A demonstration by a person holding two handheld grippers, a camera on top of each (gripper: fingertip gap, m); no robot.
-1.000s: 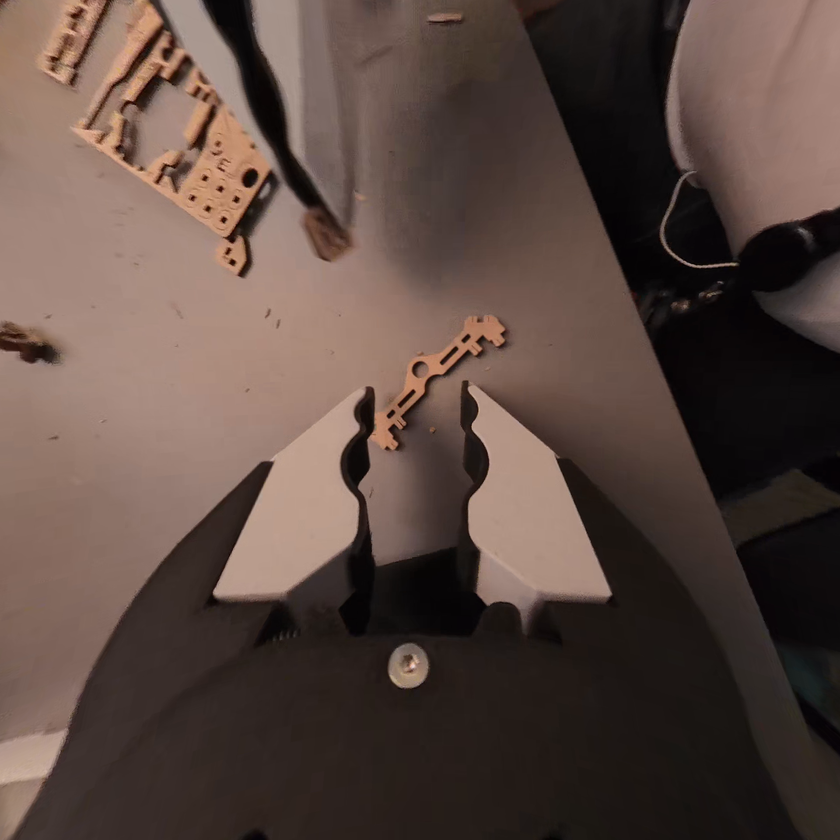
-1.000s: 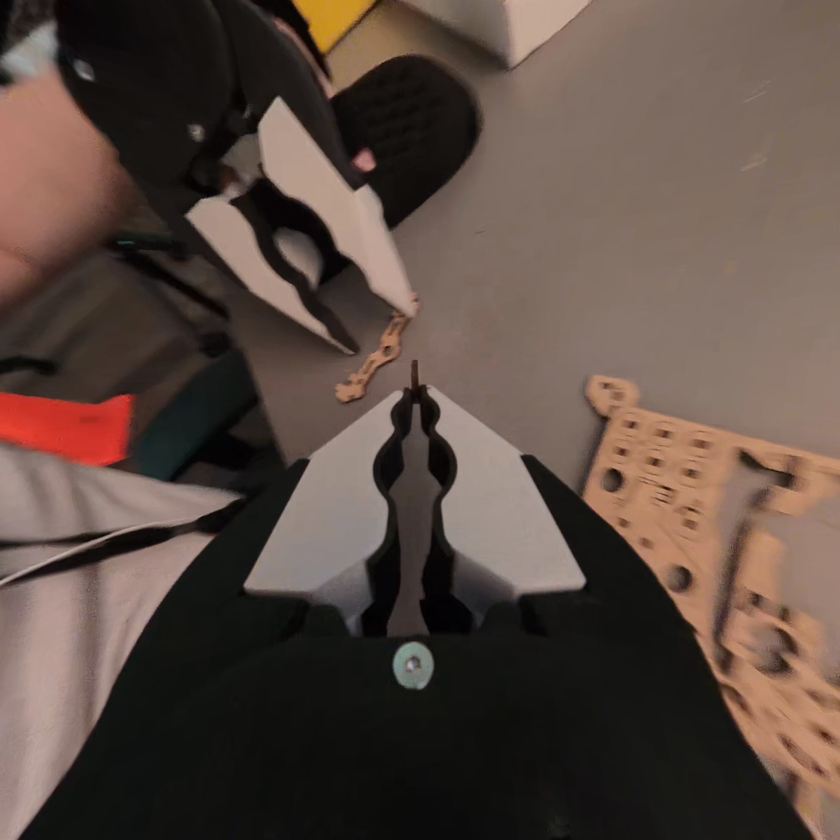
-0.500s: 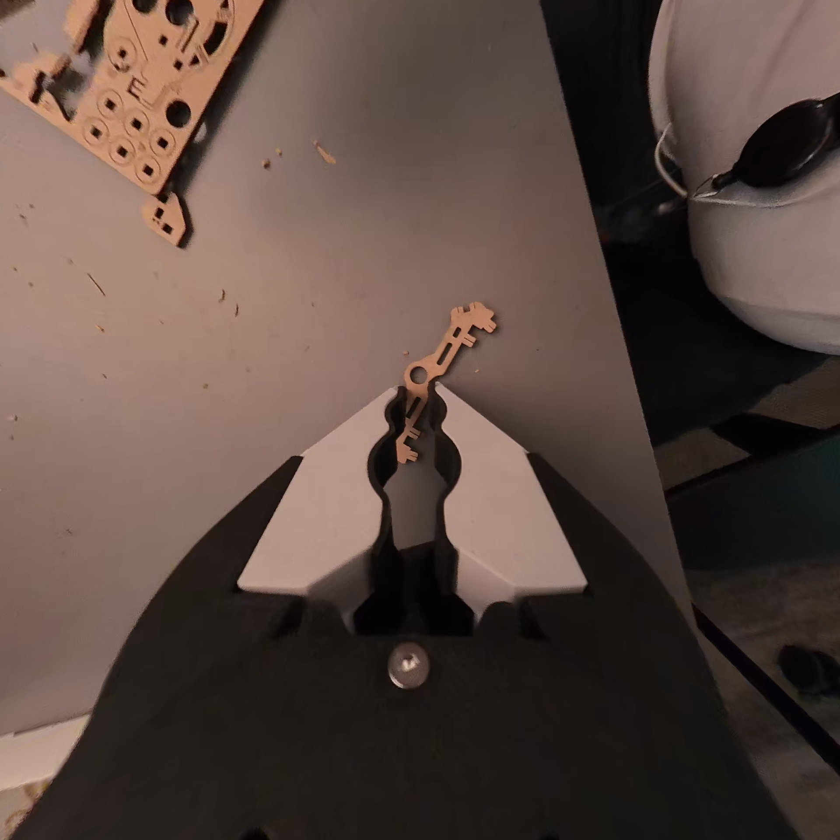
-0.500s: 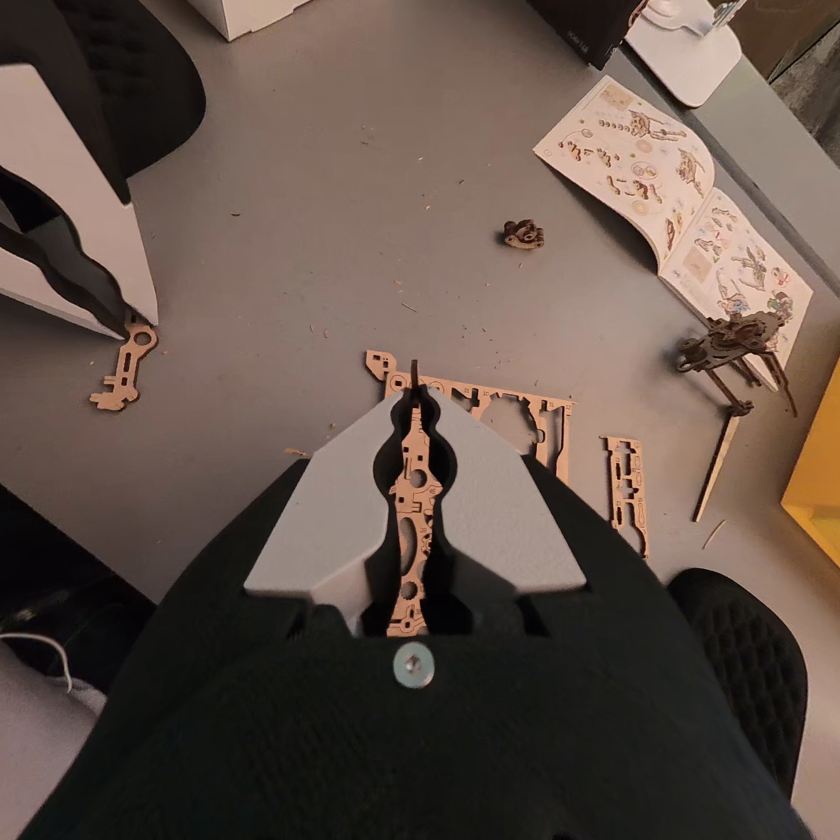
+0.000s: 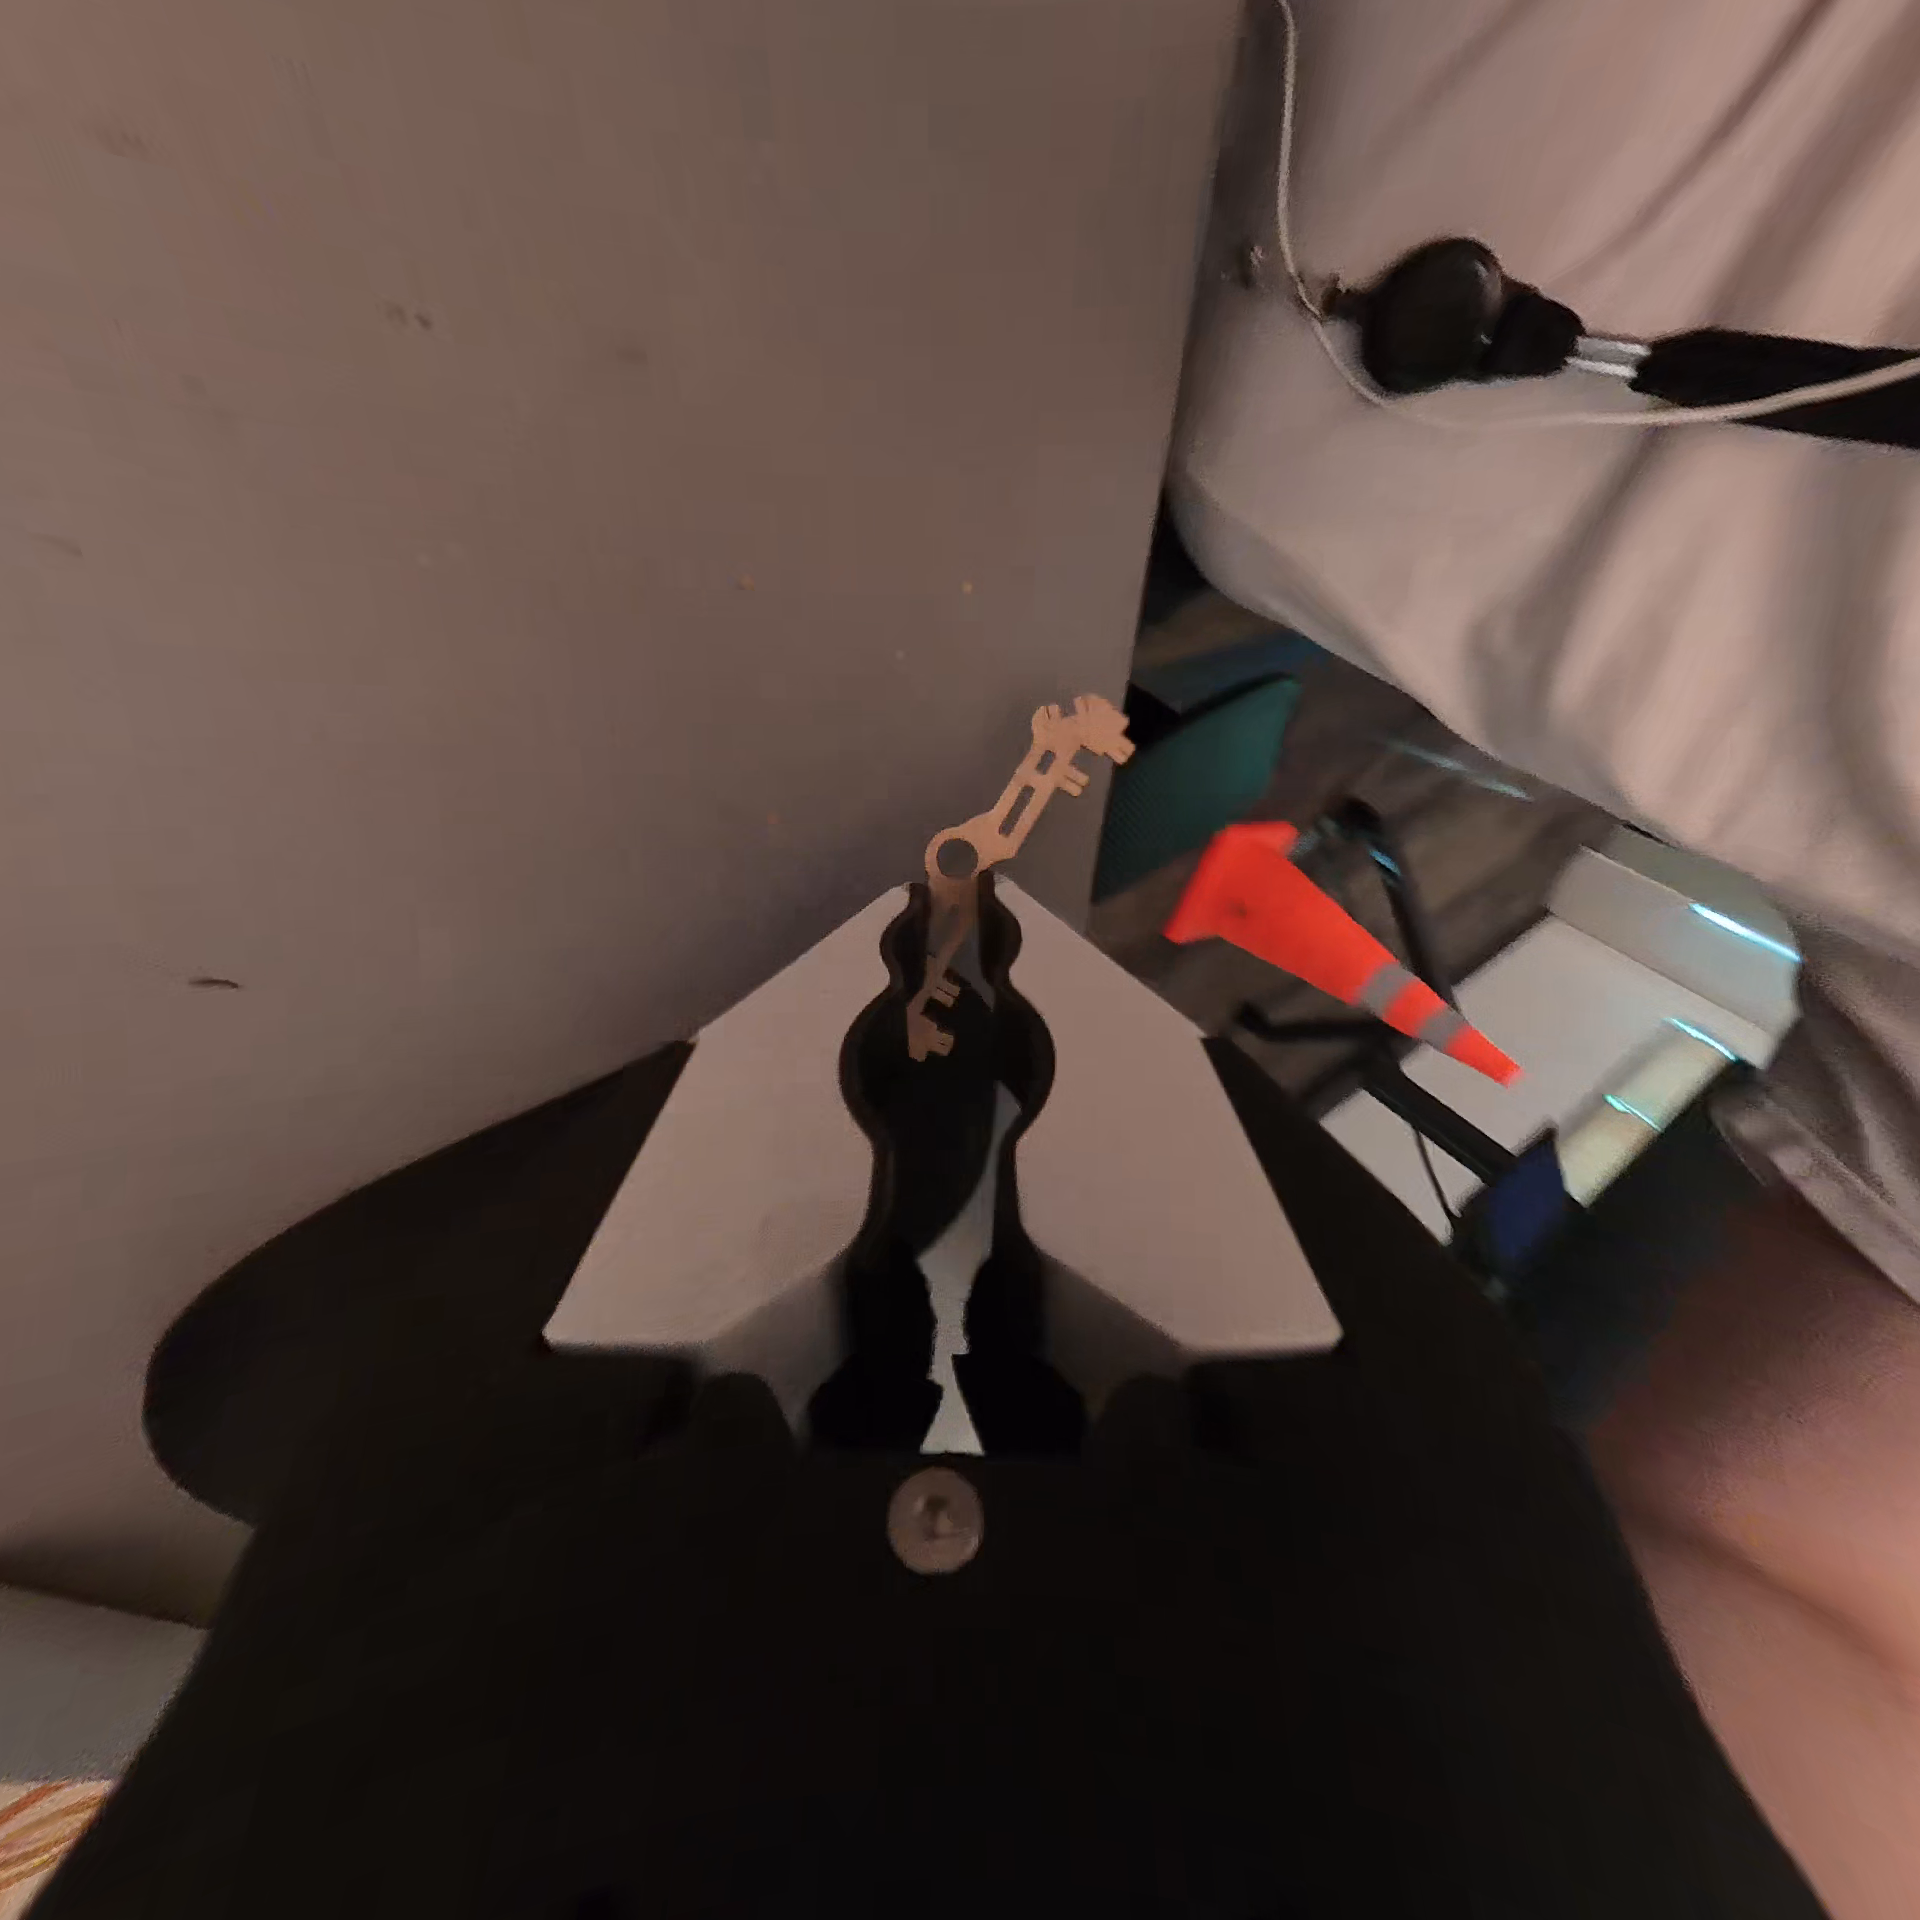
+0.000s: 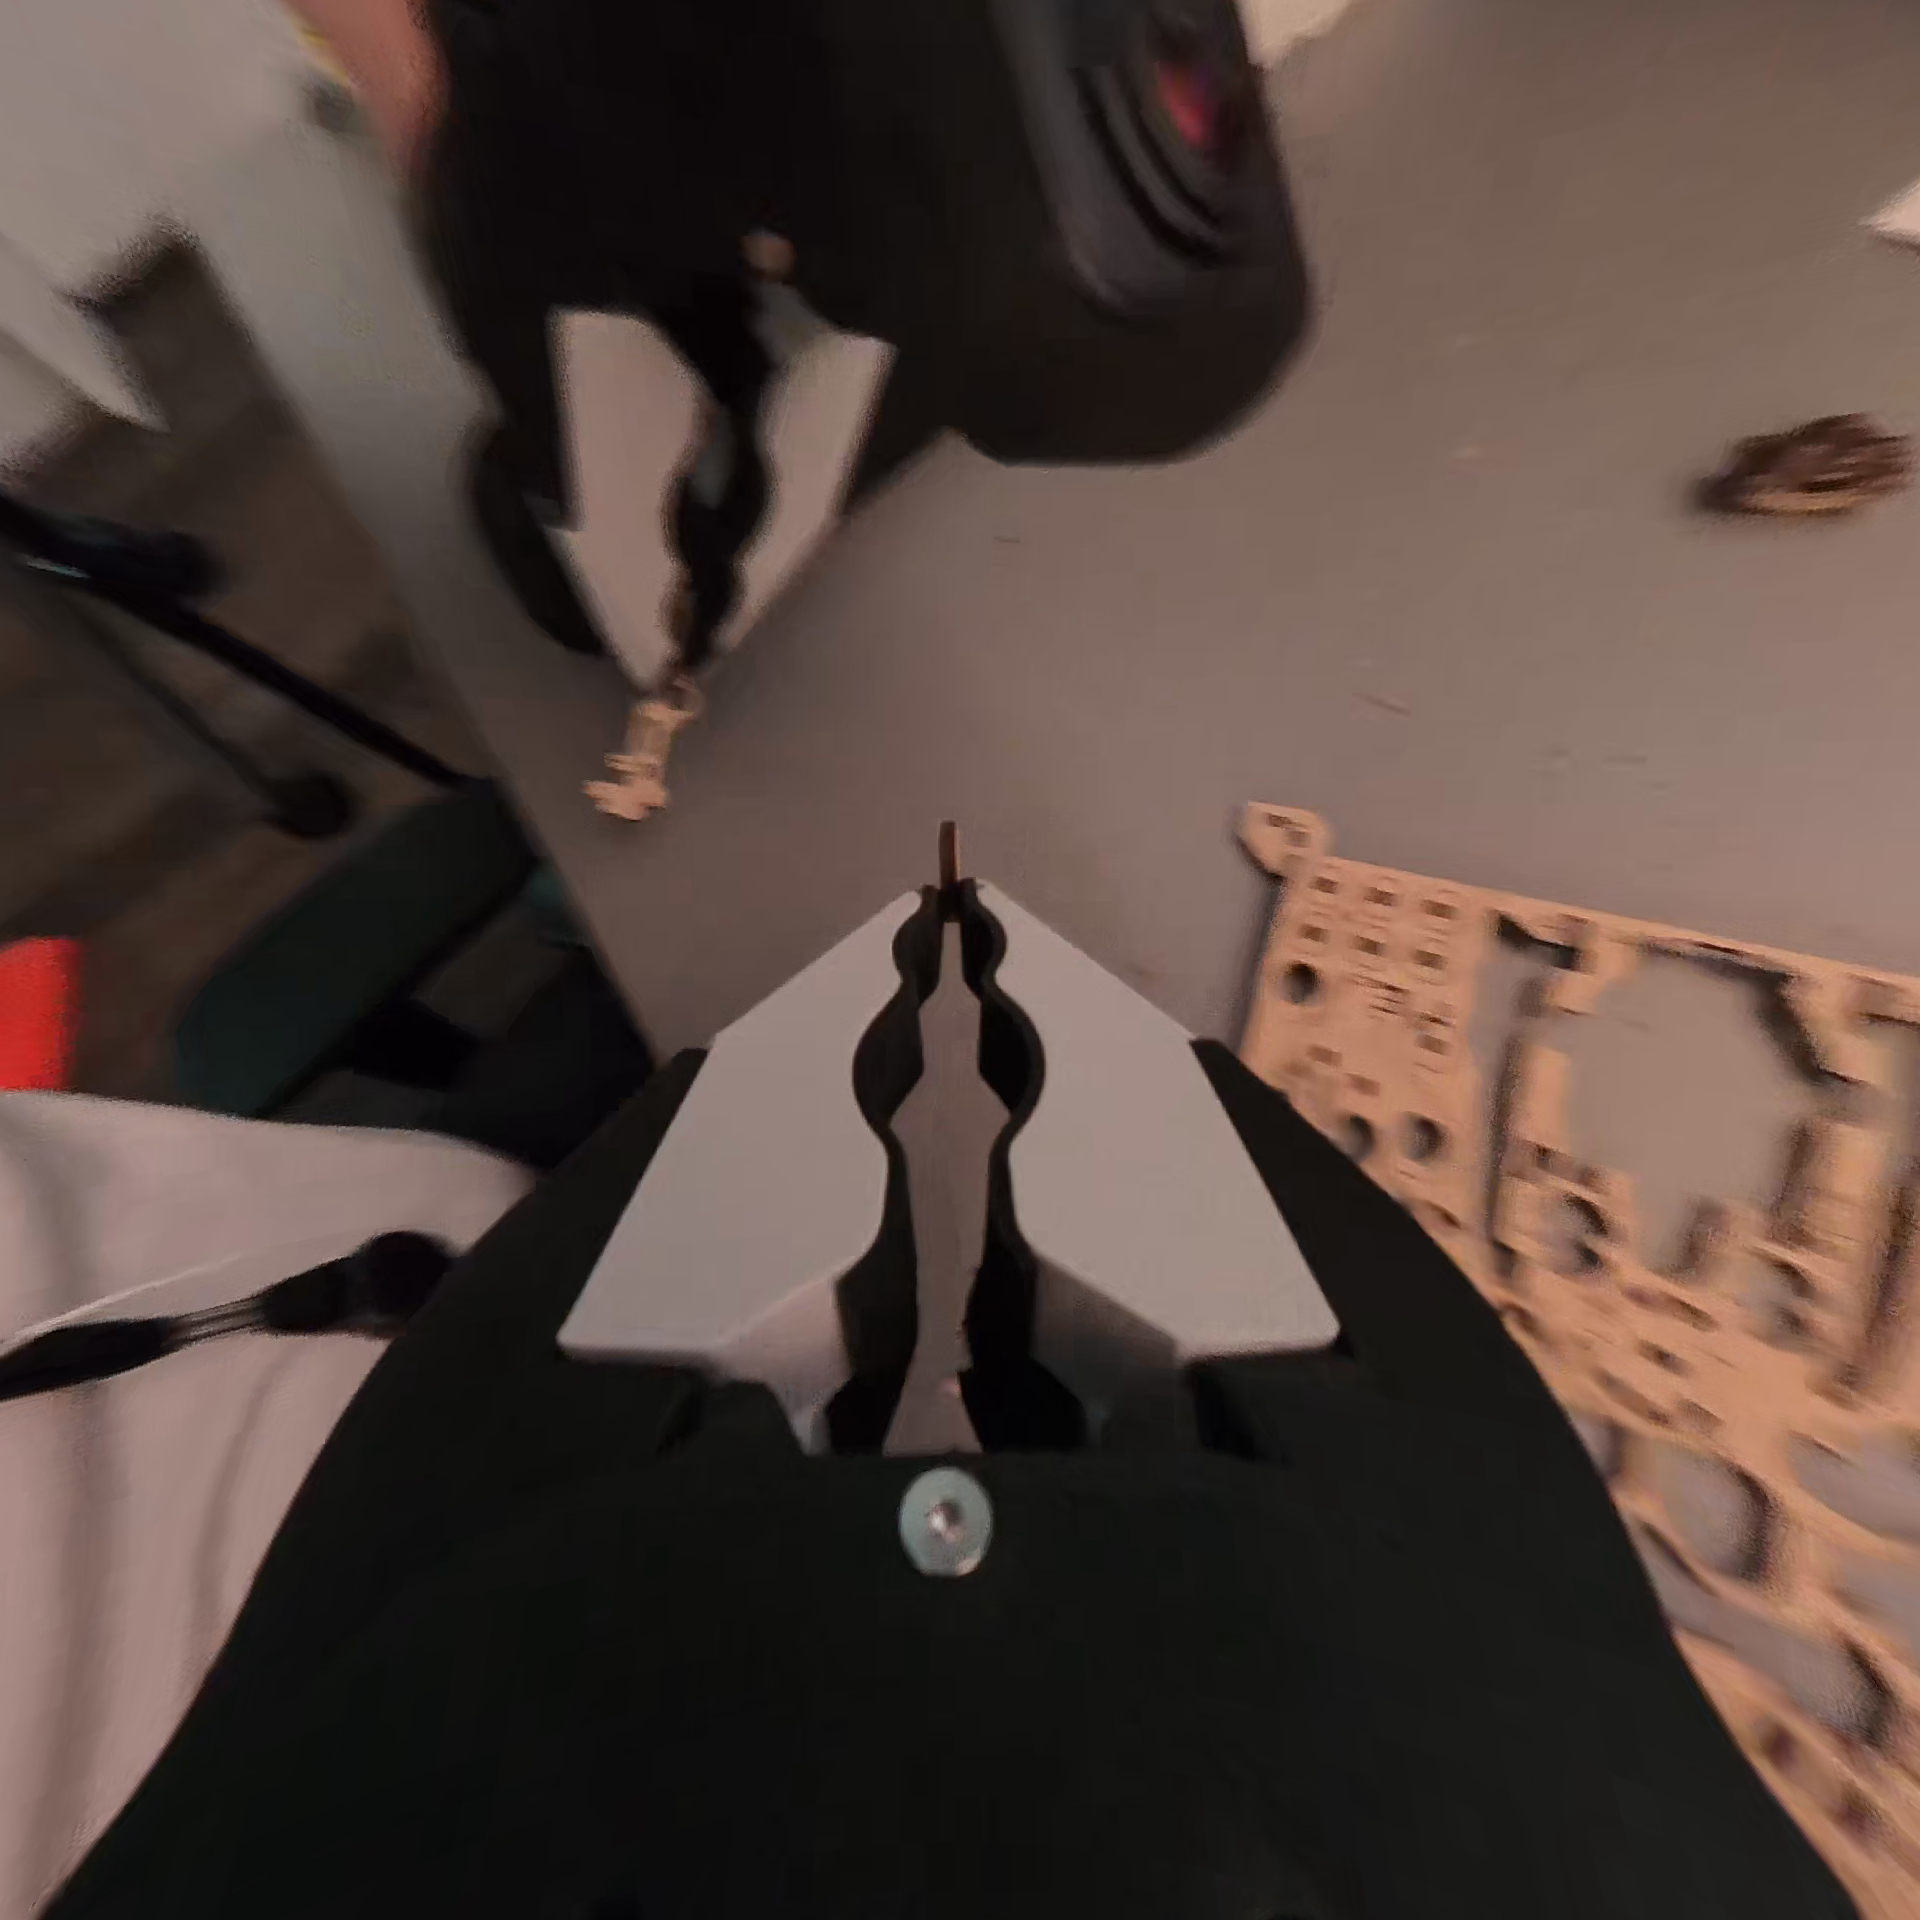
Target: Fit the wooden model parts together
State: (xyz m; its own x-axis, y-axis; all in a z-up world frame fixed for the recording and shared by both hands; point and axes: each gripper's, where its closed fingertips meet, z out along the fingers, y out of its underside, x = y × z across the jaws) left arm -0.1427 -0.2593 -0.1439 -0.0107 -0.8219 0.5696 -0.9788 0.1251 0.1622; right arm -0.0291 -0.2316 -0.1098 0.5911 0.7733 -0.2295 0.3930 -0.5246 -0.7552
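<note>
My left gripper is shut on a thin, pale wooden strip with a ring hole and slots. The strip sticks up and to the right, held above the grey table near its edge. My right gripper is shut on a thin dark wooden piece seen edge-on, only its tip showing past the fingertips. In the right wrist view the left gripper hangs ahead and to the left with the strip dangling from it. The two held parts are apart.
A punched-out wooden parts sheet lies on the table to the right of my right gripper. A small dark wooden assembly lies far right. A person in white clothing is at the table edge. An orange cone stands below. Tip to tip, the grippers are about 12 cm apart. It is some 20 cm from my right tips to the small dark wooden assembly.
The left gripper closed on the strip and lifted it off the table toward the edge. The right gripper swung back left to face the left gripper, still holding its piece.
</note>
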